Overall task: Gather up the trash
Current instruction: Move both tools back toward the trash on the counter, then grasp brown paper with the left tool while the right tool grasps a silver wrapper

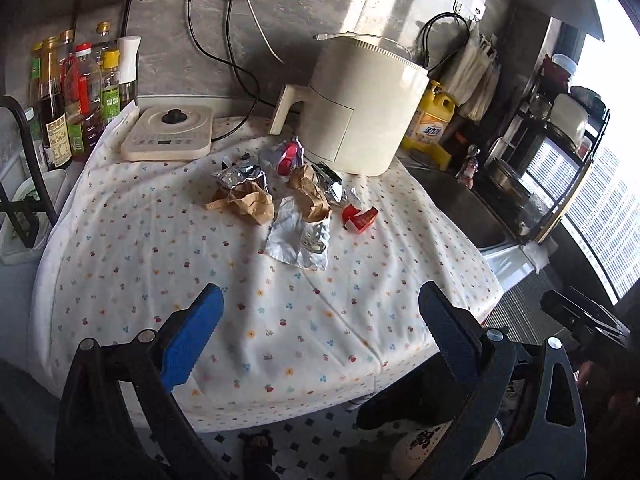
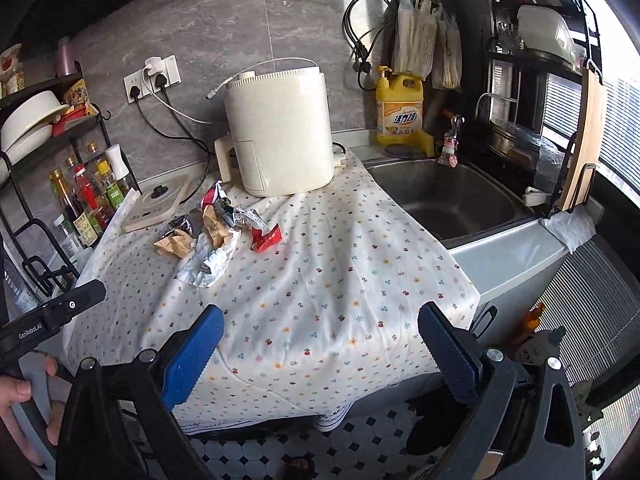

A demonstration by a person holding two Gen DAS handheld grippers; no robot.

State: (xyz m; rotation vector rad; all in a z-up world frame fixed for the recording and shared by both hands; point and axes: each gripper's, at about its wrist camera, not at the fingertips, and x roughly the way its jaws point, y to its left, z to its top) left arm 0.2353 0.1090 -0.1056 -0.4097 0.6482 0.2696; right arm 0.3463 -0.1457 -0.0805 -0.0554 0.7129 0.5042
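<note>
Blue fingers [image 1: 200, 336] of the left gripper [image 1: 320, 332] are spread wide apart and hold nothing, low over the near edge of the tabletop [image 1: 140, 248]. Those of the right gripper [image 2: 320, 344] are wide apart and bare too. Farther back on the flowery cloth lies the trash [image 1: 280, 200]: crumpled brown paper, shiny foil and red wrappers, just before the white pot [image 1: 360, 112]. Beside it, the sink [image 2: 460, 196] looks dark.

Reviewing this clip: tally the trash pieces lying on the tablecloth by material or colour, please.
Brown paper wads: 2
Silver foil or wrapper pieces: about 4
Red carton scrap: 1
Total: about 7; the pile overlaps, so the foil count is uncertain.
</note>
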